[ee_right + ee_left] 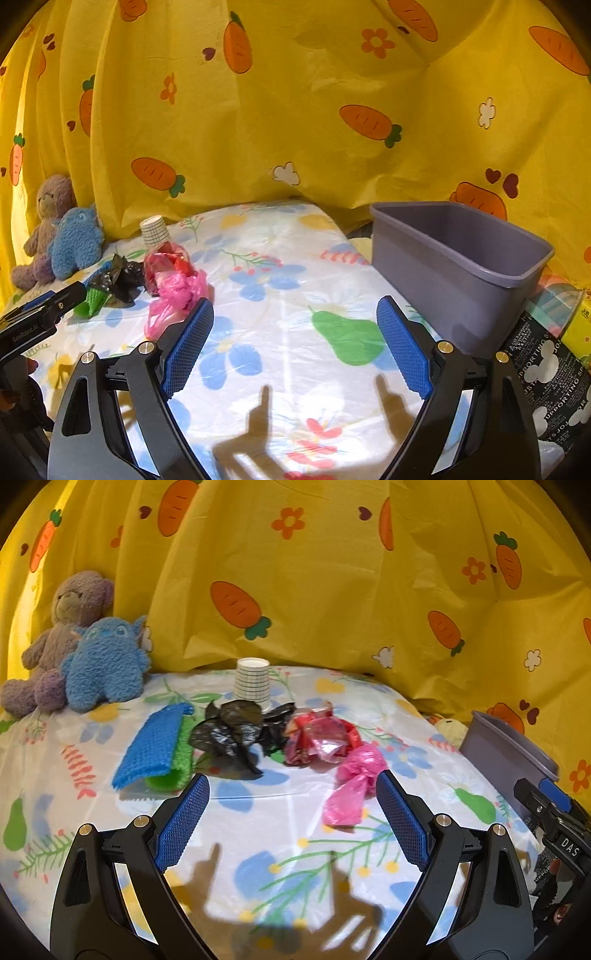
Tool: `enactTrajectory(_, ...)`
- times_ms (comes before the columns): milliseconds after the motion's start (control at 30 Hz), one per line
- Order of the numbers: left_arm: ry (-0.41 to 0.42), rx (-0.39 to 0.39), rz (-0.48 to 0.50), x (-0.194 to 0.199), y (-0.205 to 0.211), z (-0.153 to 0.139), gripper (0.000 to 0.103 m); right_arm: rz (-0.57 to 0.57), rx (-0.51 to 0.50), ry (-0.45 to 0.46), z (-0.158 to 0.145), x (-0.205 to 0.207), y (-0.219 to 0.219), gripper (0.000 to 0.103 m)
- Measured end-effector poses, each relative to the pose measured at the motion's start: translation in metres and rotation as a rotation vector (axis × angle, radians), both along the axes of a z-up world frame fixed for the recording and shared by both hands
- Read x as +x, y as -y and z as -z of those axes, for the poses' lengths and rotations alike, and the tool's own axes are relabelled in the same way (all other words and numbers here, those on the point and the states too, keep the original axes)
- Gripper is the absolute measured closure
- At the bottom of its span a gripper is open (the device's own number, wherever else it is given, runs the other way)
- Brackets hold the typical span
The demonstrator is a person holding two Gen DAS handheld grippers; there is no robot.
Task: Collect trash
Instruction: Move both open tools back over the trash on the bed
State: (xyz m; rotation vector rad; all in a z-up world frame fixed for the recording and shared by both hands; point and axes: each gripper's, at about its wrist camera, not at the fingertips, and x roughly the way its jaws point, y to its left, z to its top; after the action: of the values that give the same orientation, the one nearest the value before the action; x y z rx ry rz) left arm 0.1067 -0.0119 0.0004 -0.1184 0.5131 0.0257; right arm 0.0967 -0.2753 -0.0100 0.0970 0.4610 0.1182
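Surface: floral tablecloth (258, 849), carrot-print curtain (332, 590) behind.
Trash: pink bag (354, 786) just ahead of the left gripper (291, 805), untouched.
Grippers: left and right gripper (295, 328) both spread apart, empty.
Bin: grey tub (461, 258), nothing visible inside.

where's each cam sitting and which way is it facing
Left wrist: on the left gripper, looking along its open fingers at the black bag, red wrapper, pink bag, paper cup; the right gripper shows at the right edge.
Right wrist: on the right gripper, fingers open, facing the grey bin; the left gripper shows at the left edge.
Shared: trash pile, cup, bin, plush toys, yellow carrot curtain.
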Motion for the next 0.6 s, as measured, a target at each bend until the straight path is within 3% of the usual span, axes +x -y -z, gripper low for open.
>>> enactTrajectory(267, -0.002, -0.031, -0.122, -0.012, -0.05, 0.001, 0.013, -0.09, -0.039, -0.015, 0.0, 0.011, -0.053, 0.016)
enactTrajectory(600, -0.013, -0.031, -0.166, -0.014, -0.075, 0.001, 0.013, -0.139, -0.068, -0.046, 0.004, 0.033, -0.09, 0.016)
